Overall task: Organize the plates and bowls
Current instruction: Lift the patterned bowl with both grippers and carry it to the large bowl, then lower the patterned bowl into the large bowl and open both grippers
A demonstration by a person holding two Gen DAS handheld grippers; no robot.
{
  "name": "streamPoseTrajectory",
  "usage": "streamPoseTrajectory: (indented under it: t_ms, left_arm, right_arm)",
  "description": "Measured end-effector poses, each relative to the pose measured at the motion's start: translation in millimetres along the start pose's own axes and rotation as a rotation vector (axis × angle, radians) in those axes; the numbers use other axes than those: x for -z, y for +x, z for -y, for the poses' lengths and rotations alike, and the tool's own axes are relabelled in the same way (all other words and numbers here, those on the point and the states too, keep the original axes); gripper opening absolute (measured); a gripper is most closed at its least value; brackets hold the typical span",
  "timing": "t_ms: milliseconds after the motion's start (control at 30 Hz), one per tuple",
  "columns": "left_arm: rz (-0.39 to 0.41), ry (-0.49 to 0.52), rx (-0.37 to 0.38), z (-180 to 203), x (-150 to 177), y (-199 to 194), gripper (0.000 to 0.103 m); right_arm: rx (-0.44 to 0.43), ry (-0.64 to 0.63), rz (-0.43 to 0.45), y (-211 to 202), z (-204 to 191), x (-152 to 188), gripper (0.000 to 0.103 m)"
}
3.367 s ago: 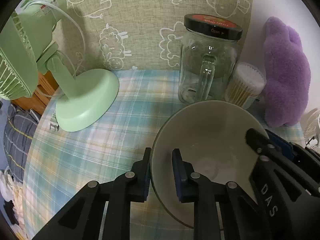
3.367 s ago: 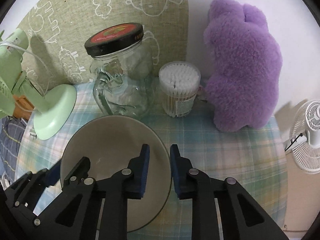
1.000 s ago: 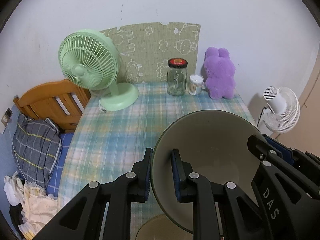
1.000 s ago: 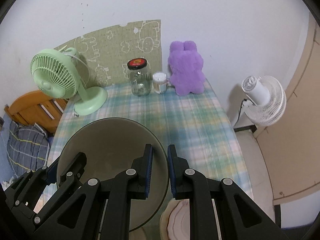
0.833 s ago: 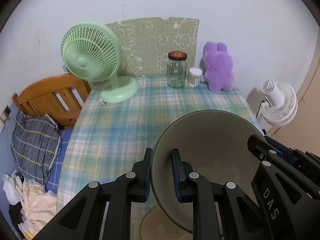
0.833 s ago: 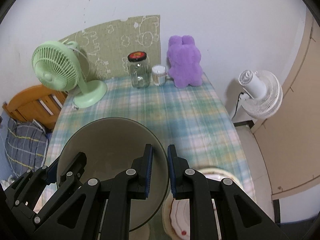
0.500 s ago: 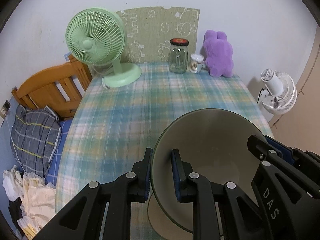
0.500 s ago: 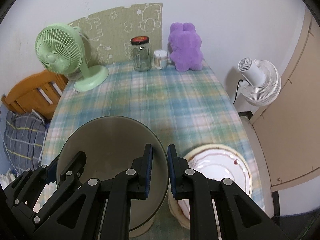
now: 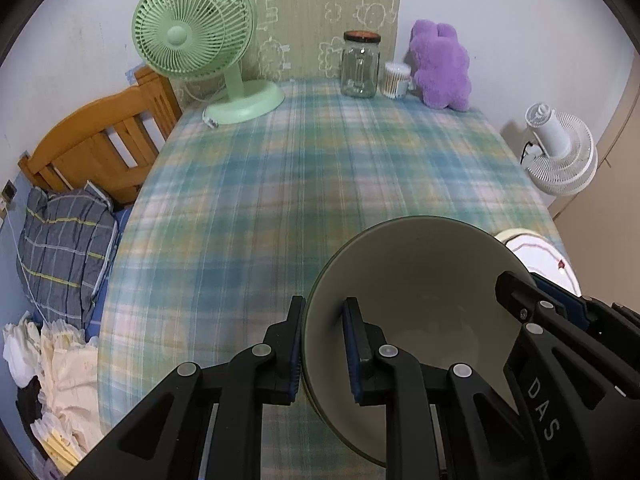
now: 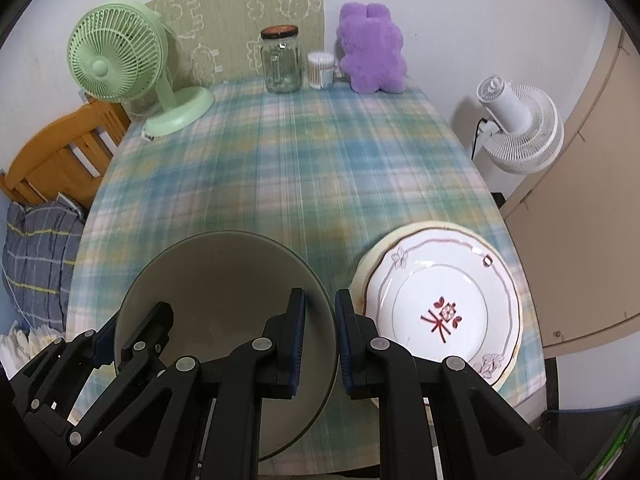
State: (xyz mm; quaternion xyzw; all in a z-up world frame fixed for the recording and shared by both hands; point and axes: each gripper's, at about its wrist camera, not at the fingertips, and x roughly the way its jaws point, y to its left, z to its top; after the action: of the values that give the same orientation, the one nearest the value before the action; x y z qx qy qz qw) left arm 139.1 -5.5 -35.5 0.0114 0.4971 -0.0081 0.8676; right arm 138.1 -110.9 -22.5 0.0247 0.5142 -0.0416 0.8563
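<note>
Bowl [image 9: 420,320]: held above near counter [image 10: 300,152] edge, just left of plates [image 10: 440,304]
Left tool [image 9: 322,344]: narrow, clamped on left rim
Right tool [image 10: 320,328]: narrow, clamped on right rim
Handling: likely stiff, glazed, slippery, breakable; rim grips on opposite sides look best
Room: wide bare cloth ahead; fan [image 9: 196,28], jar [image 9: 360,64] far back; near edge and plates close, little margin right

Black gripper [image 9: 323,344], blue pads, silver screws

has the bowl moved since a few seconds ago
Yes. The grey bowl has been carried back from the glass jar, toward the near edge beside the plates.
</note>
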Motion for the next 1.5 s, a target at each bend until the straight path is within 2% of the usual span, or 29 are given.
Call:
streamPoseTrajectory:
  t_ms: [567,867,933,967,1133,1200,1267,1333,1367,1400,1500]
  left_arm:
    - [-0.083,-0.006,-0.006,-10,16,29,0.016]
    - [-0.077,0.023,0.001,-4,14,33,0.016]
    - [-0.080,0.024,0.013,-4,15,33,0.020]
    - [-0.080,0.029,0.022,-4,16,33,0.028]
    - [-0.086,0.032,0.077,-4,18,30,0.043]
    - [-0.079,0.034,0.091,-6,19,27,0.058]
    - [-0.067,0.031,0.107,-8,19,24,0.066]
    - [-0.064,0.035,0.113,-10,19,23,0.074]
    - [-0.066,0.035,0.112,-11,20,24,0.078]
    - [-0.070,0.036,0.112,-11,20,25,0.079]
    - [-0.090,0.027,0.132,-12,20,31,0.084]
  right_arm:
    - [-0.011,0.002,-0.080,34,-9,17,0.019]
    - [-0.003,0.023,-0.077,40,-5,18,0.019]
    - [-0.004,0.022,-0.076,40,-5,19,0.019]
    - [-0.004,0.020,-0.077,40,-5,19,0.019]
    - [-0.031,-0.003,-0.071,36,-4,22,0.019]
    - [-0.039,-0.008,-0.070,34,-2,22,0.019]
    - [-0.033,-0.003,-0.069,31,2,21,0.026]
    - [-0.017,0.021,-0.069,30,7,20,0.054]
    - [-0.018,0.031,-0.066,30,9,20,0.060]
    - [-0.019,0.046,-0.057,28,13,20,0.065]
    - [-0.032,0.062,-0.044,25,20,19,0.065]
